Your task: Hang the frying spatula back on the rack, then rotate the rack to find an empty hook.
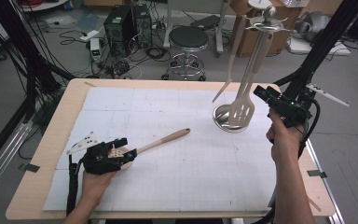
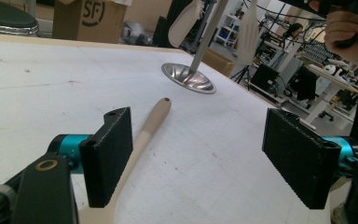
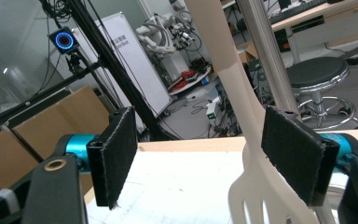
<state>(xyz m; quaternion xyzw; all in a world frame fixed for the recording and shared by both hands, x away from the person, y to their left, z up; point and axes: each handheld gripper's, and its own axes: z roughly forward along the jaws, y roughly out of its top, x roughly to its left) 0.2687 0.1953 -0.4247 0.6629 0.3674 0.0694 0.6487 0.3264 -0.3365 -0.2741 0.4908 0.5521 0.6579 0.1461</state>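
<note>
A workshop with cables, a round stool and cardboard boxes lies behind the pale wooden table [image 1: 42, 154], which is covered by a white gridded mat [image 1: 177, 163].

At the left, the left gripper [image 1: 121, 154] rests low on the mat. Its jaws stand wide open, and the light wooden spatula with a long round handle [image 1: 165, 139] lies on the mat between them, close to one pad, not pressed by it. The handle's long axis runs away from this gripper, up and to the right, toward the shiny metal utensil stand with a round base [image 1: 223, 122].

The right gripper [image 1: 261, 92], also wide open and empty, is held in the air just beside the cream slotted turner [image 1: 241, 112] hanging on that stand. The left hand is clearly nearer to the wooden spatula, so I judge that closing on it is its work.
</note>
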